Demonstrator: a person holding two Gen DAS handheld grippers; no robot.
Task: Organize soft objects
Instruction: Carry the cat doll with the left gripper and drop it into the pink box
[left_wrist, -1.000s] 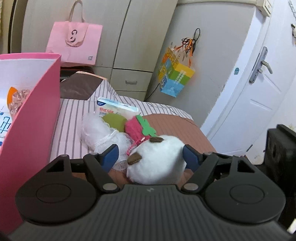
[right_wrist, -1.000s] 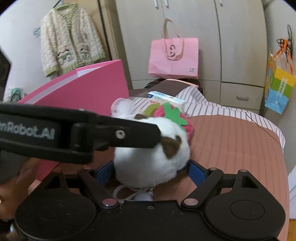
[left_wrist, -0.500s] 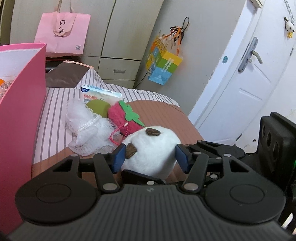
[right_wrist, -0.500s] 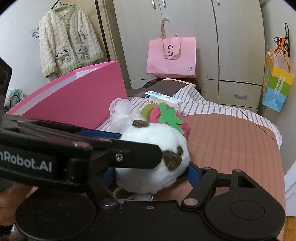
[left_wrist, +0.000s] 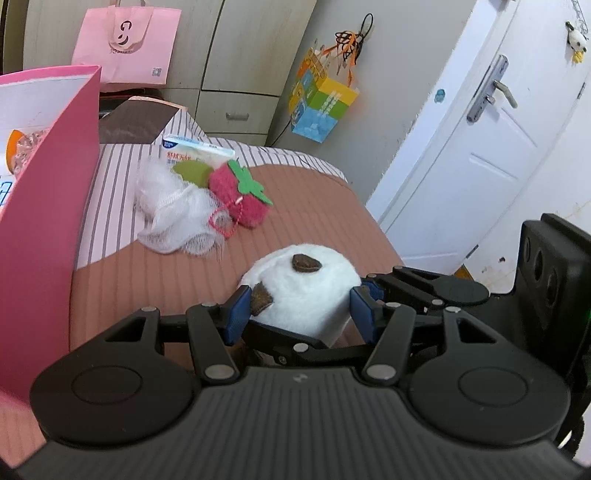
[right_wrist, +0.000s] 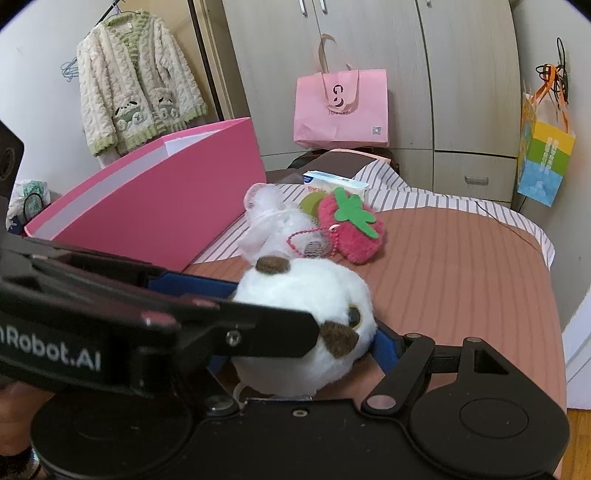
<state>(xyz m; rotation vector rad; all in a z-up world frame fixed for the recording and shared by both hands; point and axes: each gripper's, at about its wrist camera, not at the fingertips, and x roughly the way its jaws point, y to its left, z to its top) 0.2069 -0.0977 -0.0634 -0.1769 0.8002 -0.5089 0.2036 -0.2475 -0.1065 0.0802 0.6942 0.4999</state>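
A round white plush toy (left_wrist: 301, 286) with brown patches sits between the blue pads of both grippers, lifted a little above the brown bed cover. My left gripper (left_wrist: 297, 314) is shut on it from the sides. My right gripper (right_wrist: 295, 347) is also shut on it; its left finger is hidden behind the left gripper's body. The plush shows in the right wrist view (right_wrist: 306, 314) too. A pink strawberry plush (left_wrist: 242, 199) and a white mesh puff (left_wrist: 173, 216) lie further back on the bed.
A tall pink box (left_wrist: 44, 206) stands at the left, open at the top. A tissue pack (left_wrist: 195, 149) and a green pad (left_wrist: 192, 173) lie behind the strawberry. Wardrobe, a hanging pink bag (right_wrist: 341, 107) and a white door (left_wrist: 476, 147) are beyond the bed.
Both grippers have closed in on the white plush and drawn it back and up, away from the strawberry and the mesh puff. The left view has tilted to the right.
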